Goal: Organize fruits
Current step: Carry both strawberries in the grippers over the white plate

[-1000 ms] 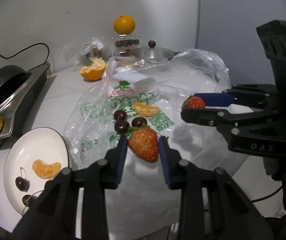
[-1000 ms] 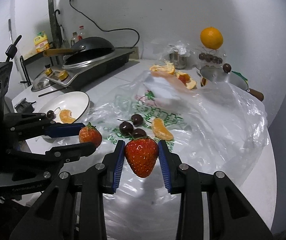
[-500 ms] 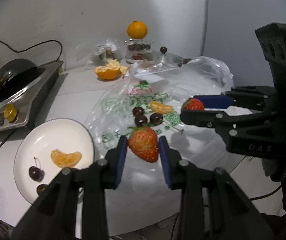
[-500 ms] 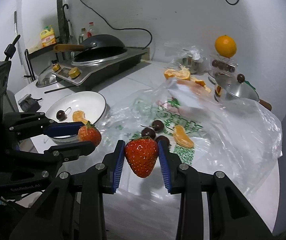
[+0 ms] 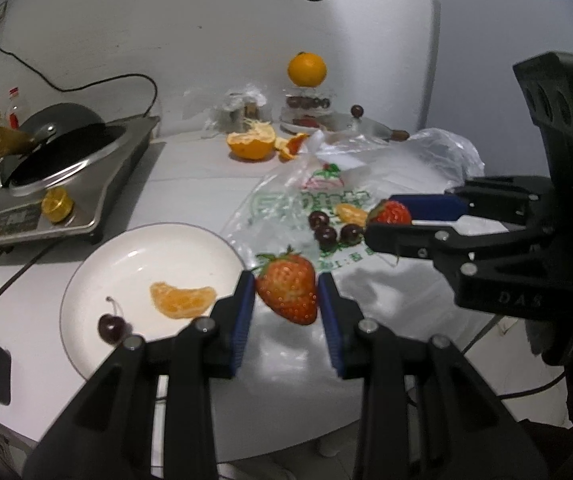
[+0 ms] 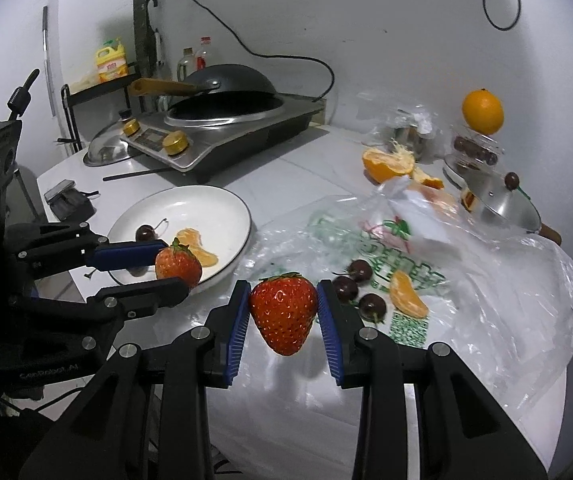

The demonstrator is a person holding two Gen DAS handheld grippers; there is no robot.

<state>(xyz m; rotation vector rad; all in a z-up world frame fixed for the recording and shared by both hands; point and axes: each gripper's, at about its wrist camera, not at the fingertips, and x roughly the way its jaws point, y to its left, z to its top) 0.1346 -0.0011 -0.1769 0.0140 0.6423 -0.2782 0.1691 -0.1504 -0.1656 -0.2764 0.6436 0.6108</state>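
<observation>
On the white table (image 5: 190,184), the white plate (image 5: 102,276) lies near my left gripper (image 5: 286,292), which pinches a strawberry (image 5: 286,290) between its pads, tip down, leaves up. My right gripper (image 6: 283,312) clamps another strawberry (image 6: 284,312) likewise, upright above the plastic bag (image 6: 486,280).

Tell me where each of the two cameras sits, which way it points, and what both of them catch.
Left wrist: rides the left gripper, looking forward along its fingers over the white plate and plastic bag toward the wall; its own fingers clamp a strawberry, with the right gripper entering from the right.
Right wrist: rides the right gripper, facing the stove and wall; its fingers clamp another strawberry, with the left gripper entering from the left.
Shared: plate, bag, both strawberries, whole orange.
</observation>
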